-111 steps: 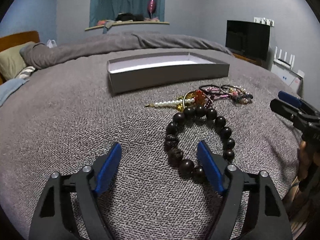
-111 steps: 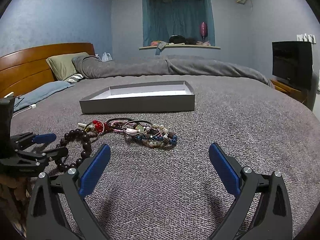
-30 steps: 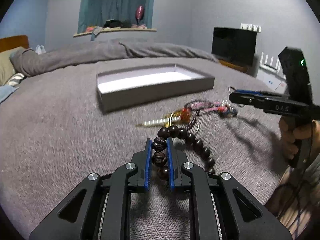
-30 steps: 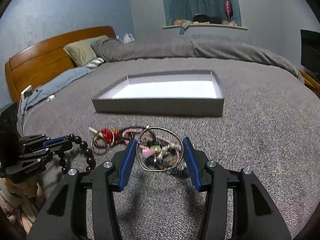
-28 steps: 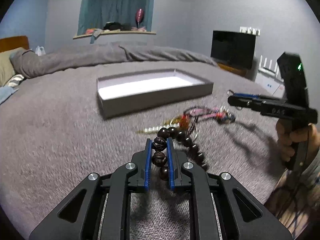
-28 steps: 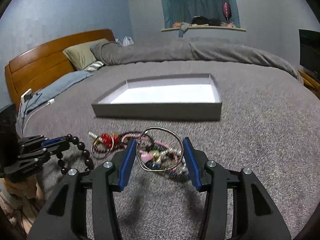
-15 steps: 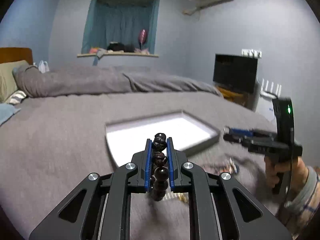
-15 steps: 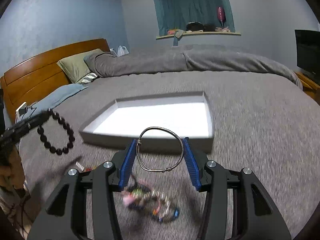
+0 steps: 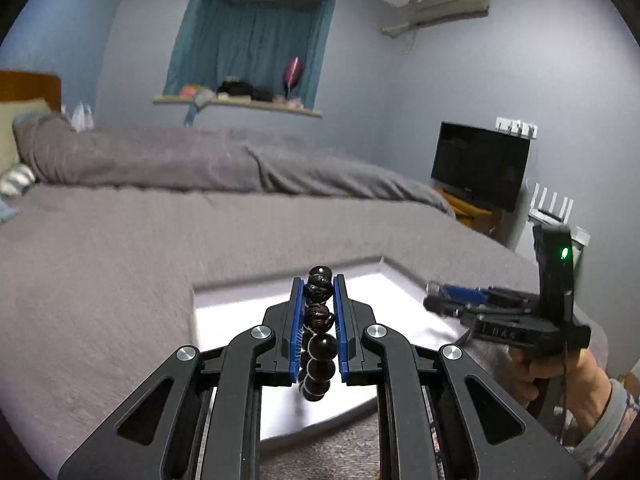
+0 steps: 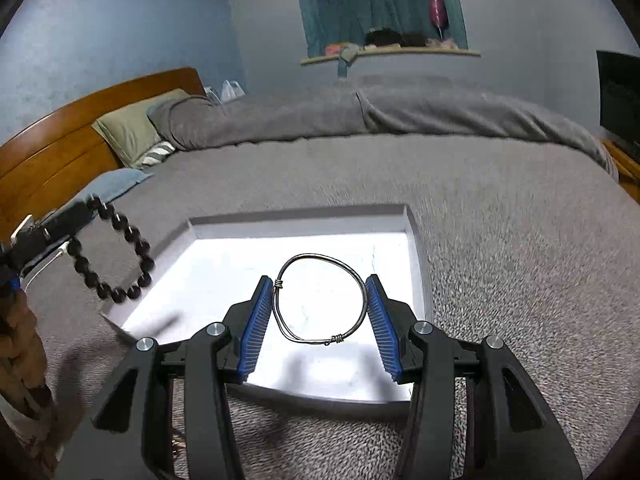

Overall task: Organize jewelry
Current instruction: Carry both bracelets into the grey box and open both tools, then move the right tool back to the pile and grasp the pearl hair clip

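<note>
left gripper (image 9: 317,312) jaws clamp bead bracelet (image 9: 319,340); right gripper (image 10: 320,320) jaws pinch wire bangle (image 10: 320,304); above tray (image 10: 416,248)

Dim bluish light, glaring white tray (image 10: 224,280), blur, fisheye-curved edges.

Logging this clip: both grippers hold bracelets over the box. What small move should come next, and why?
Probably lower the right gripper and open it: its wire bangle already hangs over the grey box's white floor, while the dark bead bracelet sits near the box's left edge.
</note>
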Available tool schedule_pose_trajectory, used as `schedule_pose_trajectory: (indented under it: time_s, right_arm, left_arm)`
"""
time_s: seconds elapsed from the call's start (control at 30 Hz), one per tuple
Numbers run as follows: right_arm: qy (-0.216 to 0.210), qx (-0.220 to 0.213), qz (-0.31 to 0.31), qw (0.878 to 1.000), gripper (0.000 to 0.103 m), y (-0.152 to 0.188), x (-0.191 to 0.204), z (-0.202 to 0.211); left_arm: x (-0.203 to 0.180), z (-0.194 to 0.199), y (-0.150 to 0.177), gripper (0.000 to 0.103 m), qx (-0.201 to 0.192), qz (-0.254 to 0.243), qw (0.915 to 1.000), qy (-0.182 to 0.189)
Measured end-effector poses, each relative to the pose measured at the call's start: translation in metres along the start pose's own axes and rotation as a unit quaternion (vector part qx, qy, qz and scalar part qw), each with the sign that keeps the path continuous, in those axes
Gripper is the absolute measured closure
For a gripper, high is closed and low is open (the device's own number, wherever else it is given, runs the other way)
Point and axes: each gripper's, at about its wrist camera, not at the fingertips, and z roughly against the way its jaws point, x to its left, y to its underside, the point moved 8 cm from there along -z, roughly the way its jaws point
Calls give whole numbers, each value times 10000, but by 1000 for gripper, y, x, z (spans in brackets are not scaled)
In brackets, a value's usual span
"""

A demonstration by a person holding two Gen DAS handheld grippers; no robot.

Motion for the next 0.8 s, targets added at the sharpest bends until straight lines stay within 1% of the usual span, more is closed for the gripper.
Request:
schedule_pose_trajectory:
  time_s: [0.1,0.23,0.3,0.37,0.43,0.5,0.53,0.57,0.6,0.63,0.67,0.7,0.8]
  right_arm:
    - [126,230,69,9996,55,7,0,-14]
    - [333,543,242,9977,55,16,3,-30]
    - [362,603,251,9972,55,19,3,-33]
    - [363,610,232,9972,55,19,2,-33]
    - [349,596,210,9974,47,20,2,-33]
    - [305,517,189,9980,46,19,2,-30]
    - [305,462,187,9983,42,18,2,-27]
    - [298,372,170,9987,41,17,2,-24]
    - [265,282,135,9992,41,15,1,-20]
    - [218,169,64,9996,40,14,0,-15]
    - [205,108,11,9997,40,13,-1,-12]
    - [192,32,-64,9998,40,13,-3,-7]
    - [194,-122,-231,9995,40,18,-10,9]
  left_arm:
    - [8,-16,15,88,277,40,9996,-28]
    - [22,-32,31,88,592,109,9980,-209]
    - [29,-37,36,88,727,132,9968,-314]
    - [38,-41,41,88,855,271,9952,-399]
    - [45,-42,44,87,923,359,9940,-462]
    - [50,-41,46,77,917,421,9936,-504]
    - [51,-40,45,74,900,447,9937,-489]
    - [52,-39,44,68,873,445,9940,-480]
    - [52,-36,43,58,821,434,9945,-490]
    - [51,-34,44,53,778,423,9948,-499]
    - [51,-31,43,44,737,423,9951,-497]
    - [50,-28,43,40,699,431,9954,-488]
    - [49,-17,47,39,649,435,9957,-488]
